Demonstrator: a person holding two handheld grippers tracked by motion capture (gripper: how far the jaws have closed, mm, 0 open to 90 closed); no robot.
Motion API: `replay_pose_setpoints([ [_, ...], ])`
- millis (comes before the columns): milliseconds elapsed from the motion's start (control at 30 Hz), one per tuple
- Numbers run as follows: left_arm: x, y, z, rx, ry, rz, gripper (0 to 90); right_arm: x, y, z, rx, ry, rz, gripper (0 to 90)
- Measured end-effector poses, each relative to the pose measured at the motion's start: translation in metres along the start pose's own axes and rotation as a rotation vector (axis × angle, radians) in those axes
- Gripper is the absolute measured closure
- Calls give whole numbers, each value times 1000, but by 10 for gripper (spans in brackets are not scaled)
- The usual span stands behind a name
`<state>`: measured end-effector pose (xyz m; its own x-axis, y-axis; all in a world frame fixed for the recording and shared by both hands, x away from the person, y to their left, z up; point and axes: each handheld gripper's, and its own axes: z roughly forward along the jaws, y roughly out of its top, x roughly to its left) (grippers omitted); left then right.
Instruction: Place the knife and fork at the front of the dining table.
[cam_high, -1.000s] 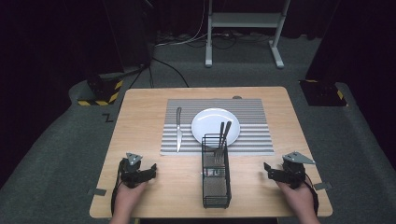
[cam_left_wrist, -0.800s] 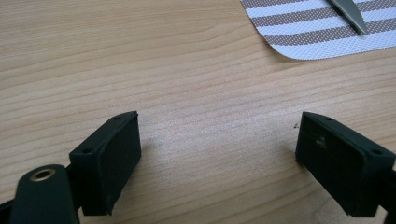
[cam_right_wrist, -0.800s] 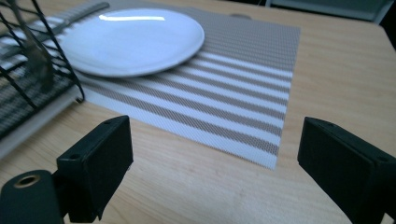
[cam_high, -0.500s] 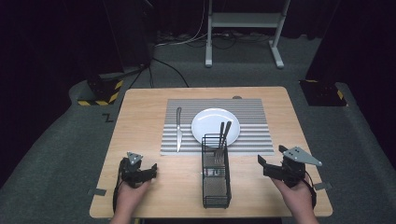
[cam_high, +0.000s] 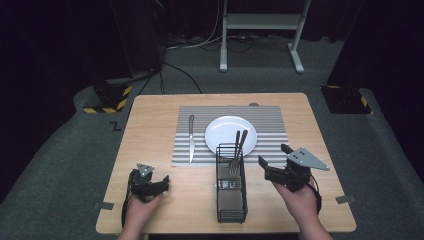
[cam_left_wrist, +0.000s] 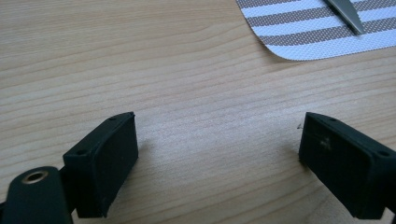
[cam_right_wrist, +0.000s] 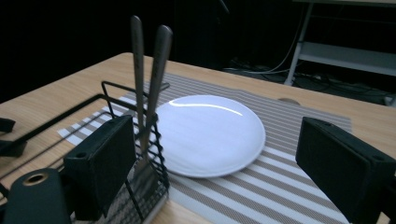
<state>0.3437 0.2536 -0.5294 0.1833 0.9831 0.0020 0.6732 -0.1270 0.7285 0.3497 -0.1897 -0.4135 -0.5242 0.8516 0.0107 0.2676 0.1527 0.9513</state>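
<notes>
A pale wood-grain table (cam_high: 150, 125) fills the middle of the high view. At its centre lies a grey-and-white striped woven mat (cam_high: 270, 120) — on it a round glossy white plate (cam_high: 225, 131), with a steel knife (cam_high: 191, 137) to its left. A black wire caddy (cam_high: 231, 200) stands at lower centre, two long metal handles (cam_right_wrist: 148, 70) leaning upright in its far end. At lower right the right gripper (cam_high: 274, 162), raised off the table, has its jaws wide apart and empty. The left gripper (cam_high: 161, 181) at lower left — jaws also spread, nothing between them.
</notes>
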Motion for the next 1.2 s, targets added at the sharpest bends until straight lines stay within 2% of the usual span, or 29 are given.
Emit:
replay_pose_setpoints([
  [133,0,-1,-1,0,-1,1,116,10,6,16,-27,25,-8,142],
  [267,0,-1,-1,-1,-7,1,111,18,12,31,-73,46,-10,295],
  [367,0,-1,0,1,-13,3,105,25,18,40,-107,40,-15,429],
  [433,0,-1,0,1,-13,4,103,29,21,45,-127,17,-21,519],
  [667,0,-1,-1,2,-15,7,99,35,20,61,-139,-8,9,655],
  [733,0,-1,-1,4,-16,11,98,34,20,63,-140,3,31,680],
  [900,0,-2,-1,4,-20,15,98,34,19,67,-145,29,39,766],
  [1200,1,-1,-1,4,-26,15,96,38,19,53,-187,73,65,855],
])
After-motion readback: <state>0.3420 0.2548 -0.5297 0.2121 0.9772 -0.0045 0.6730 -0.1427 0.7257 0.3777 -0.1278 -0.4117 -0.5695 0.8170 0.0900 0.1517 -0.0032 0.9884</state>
